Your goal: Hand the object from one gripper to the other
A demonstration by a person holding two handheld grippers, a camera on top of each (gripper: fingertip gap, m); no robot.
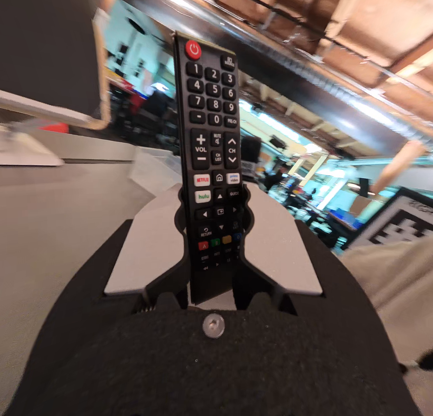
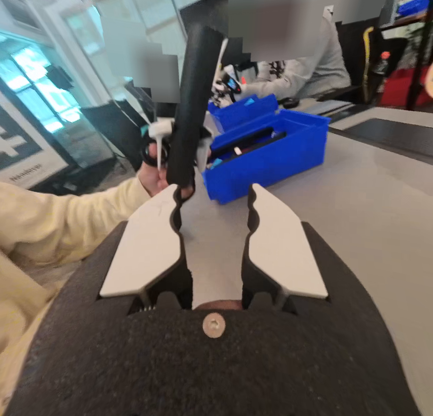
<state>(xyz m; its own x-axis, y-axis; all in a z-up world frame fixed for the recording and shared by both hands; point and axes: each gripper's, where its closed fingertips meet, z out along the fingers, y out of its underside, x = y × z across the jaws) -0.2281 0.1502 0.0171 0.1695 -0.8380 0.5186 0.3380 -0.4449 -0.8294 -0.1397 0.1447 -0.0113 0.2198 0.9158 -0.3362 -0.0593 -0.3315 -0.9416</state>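
Remote control: long, slim slab of black plastic, face covered in rows of raised rubbery buttons, one round red button at the far end, four small coloured keys lower down. Stands upright, leaning slightly left. In the right wrist view only its plain matte black back shows.

Left gripper: two broad white finger plates with smooth faces, each edged inside by a black pad of scalloped, wavy profile. Jaws are closed against the two long edges of the remote control, clamping its lower half; the near end sits down between the fingers. Base is coarse black foam-textured material with a bright metal screw head at centre. From the right wrist view this gripper appears farther off at left, held by a hand in a pale cream sleeve.

Right gripper: same construction, white plates and wavy black pads. Jaws stand wide apart with nothing between them; the left fingertip lies just beside the near end of the remote control.

Table: flat, smooth, pale grey surface.

Blue bin: rigid moulded plastic, rectangular, open-topped, on the table beyond the right gripper, holding dark objects too blurred to identify.
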